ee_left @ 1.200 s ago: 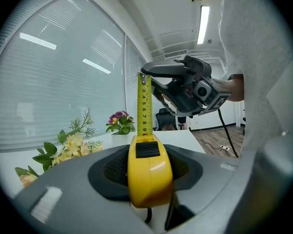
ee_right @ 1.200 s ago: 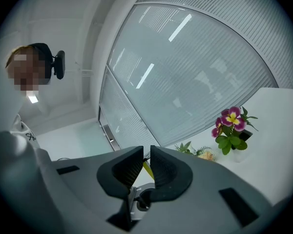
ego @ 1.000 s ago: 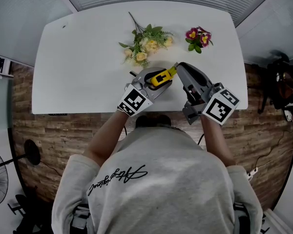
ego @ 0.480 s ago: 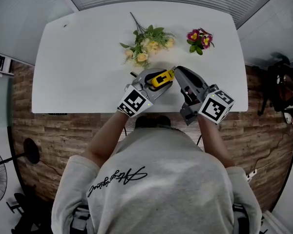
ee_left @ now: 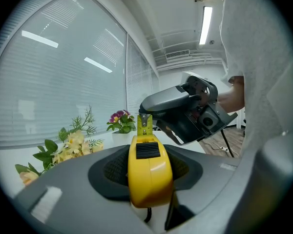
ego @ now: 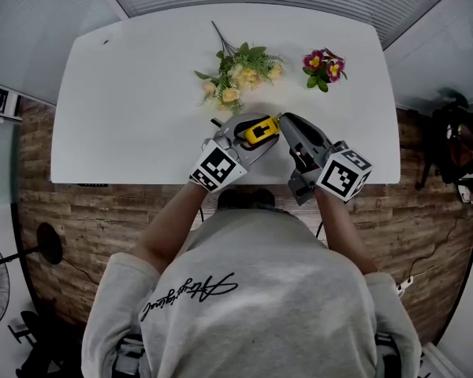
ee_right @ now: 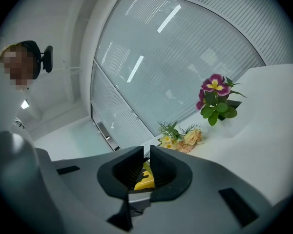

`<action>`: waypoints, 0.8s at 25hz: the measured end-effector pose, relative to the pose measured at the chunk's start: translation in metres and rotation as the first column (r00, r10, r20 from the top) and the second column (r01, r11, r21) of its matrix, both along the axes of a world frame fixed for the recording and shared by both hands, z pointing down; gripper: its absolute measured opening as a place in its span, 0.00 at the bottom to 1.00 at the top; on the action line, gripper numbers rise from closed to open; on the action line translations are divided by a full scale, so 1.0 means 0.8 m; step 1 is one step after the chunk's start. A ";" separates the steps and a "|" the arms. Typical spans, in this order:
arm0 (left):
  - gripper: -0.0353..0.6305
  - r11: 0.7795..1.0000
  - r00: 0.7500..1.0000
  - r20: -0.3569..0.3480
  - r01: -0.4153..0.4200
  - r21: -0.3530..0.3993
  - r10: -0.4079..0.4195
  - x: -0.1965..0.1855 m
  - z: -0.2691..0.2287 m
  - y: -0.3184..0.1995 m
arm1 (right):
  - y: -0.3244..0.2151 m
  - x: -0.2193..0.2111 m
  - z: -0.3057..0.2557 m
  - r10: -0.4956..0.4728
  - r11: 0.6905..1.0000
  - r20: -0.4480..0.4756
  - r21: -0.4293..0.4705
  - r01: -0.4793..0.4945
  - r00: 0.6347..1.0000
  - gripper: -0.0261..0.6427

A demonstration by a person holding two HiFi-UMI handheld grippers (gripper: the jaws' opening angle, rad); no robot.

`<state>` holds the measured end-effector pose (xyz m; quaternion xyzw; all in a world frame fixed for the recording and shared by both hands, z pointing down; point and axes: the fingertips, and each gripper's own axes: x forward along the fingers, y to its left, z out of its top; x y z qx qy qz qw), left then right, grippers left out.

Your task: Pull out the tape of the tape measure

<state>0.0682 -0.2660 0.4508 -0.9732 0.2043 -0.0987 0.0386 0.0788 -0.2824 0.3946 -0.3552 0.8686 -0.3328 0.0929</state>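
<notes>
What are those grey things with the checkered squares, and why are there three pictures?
A person holds a pinching tool in each hand, called a hand-held gripper. One picture comes from a camera on the person's head, looking down. The other two come from cameras riding on the grippers. On the white table lie yellow flowers and pink flowers. The left hand-held gripper squeezes a yellow tape measure. The right hand-held gripper pinches the end of its tape.
</notes>
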 end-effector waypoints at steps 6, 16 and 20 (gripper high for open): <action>0.31 1.000 1.000 -0.007 0.000 -0.010 0.000 0.000 -0.001 0.000 | -0.001 -0.001 0.009 0.003 1.000 -0.017 -0.010 -0.003 1.000 0.10; 0.31 1.000 1.000 -0.018 -0.002 -0.024 0.001 -0.001 0.001 -0.001 | -0.004 -0.004 0.032 0.008 0.999 -0.032 -0.043 -0.009 0.999 0.10; 0.31 0.999 1.000 -0.022 -0.002 -0.032 0.002 -0.002 0.001 -0.001 | -0.004 -0.004 0.039 0.011 0.998 -0.030 -0.057 -0.013 0.999 0.10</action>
